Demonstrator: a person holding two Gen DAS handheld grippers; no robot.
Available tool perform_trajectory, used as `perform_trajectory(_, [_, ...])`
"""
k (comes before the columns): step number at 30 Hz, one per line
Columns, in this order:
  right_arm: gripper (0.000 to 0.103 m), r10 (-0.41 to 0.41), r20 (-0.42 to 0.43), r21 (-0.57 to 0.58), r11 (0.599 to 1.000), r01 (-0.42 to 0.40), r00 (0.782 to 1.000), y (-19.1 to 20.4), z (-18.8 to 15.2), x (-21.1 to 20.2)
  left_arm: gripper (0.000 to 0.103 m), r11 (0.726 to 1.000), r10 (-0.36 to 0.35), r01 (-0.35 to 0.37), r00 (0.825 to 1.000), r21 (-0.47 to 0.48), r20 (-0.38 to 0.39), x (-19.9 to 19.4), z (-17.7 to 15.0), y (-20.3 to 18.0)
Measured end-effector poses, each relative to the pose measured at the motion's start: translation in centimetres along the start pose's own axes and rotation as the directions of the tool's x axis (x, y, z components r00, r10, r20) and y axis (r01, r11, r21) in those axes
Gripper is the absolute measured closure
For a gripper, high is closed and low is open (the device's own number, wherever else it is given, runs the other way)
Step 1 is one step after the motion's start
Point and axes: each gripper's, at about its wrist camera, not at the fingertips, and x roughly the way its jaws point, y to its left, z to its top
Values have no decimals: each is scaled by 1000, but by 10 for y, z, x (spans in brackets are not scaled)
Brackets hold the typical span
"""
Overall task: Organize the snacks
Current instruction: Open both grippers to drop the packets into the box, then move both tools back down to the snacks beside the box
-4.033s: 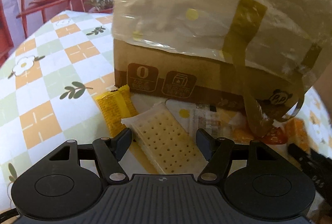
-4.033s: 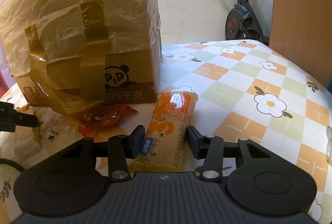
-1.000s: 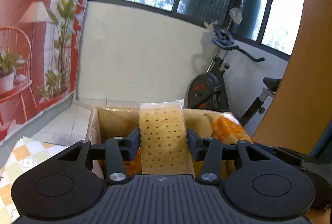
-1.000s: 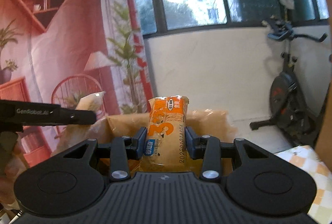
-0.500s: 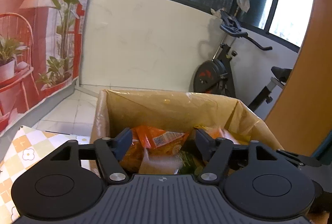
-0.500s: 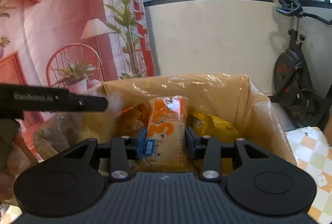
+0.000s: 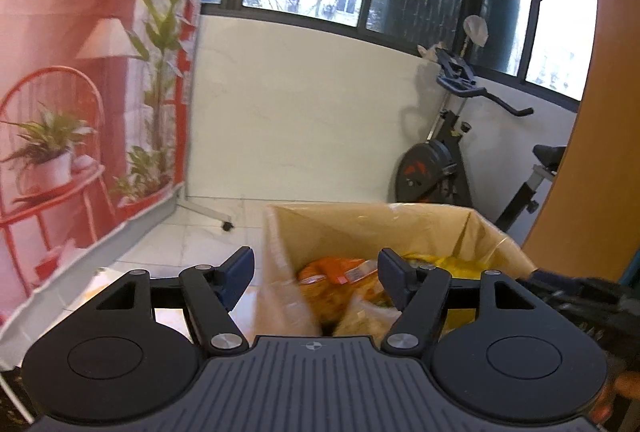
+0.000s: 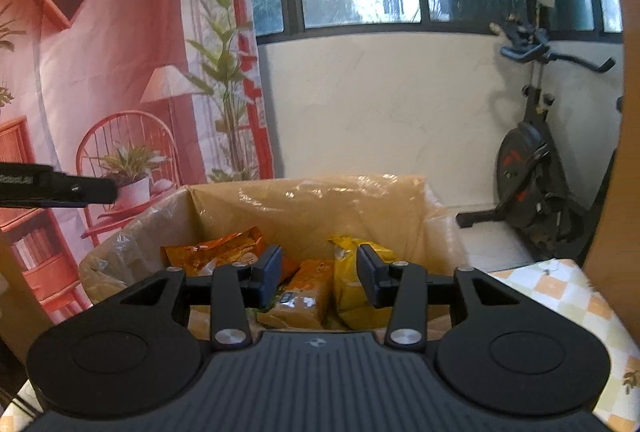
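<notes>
Above a plastic-lined cardboard box (image 8: 312, 199), open-topped, standing on a checked tablecloth (image 8: 576, 296). Inside, a heap of snack packets: an orange packet (image 8: 312, 288) lying directly below and ahead of the right gripper (image 8: 318, 274), long axis pointing away, beside a yellow packet (image 8: 352, 256). Right gripper spread wide, empty, centred over the box. Left gripper (image 7: 316, 278) likewise wide and empty, straddling the box's left wall. Probably nearer any snacks left on the table: neither, both equally high.

Both wrist views sit close above the lined box (image 7: 360, 228) (image 8: 312, 207), facing the window wall; both share the exercise bike (image 7: 440, 167) (image 8: 528, 167).
</notes>
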Motion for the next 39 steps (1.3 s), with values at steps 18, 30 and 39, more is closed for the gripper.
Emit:
perform_trajectory(18, [59,-105,-1,-24,994,105,995,-21,-68,-54,33,986,104,-118,987,-117,-119,-25,-91,41])
perform_trajectory(30, [59,-119,-161,21,992,124,980,-49,-130,-25,33,985,117,-143,963,-92,-244,11,-141,34])
perform_trajectory(39, [59,-103,-286,54,991,123,953,-56,-162,11,33,982,131,-166,938,-85,-321,31,-167,27])
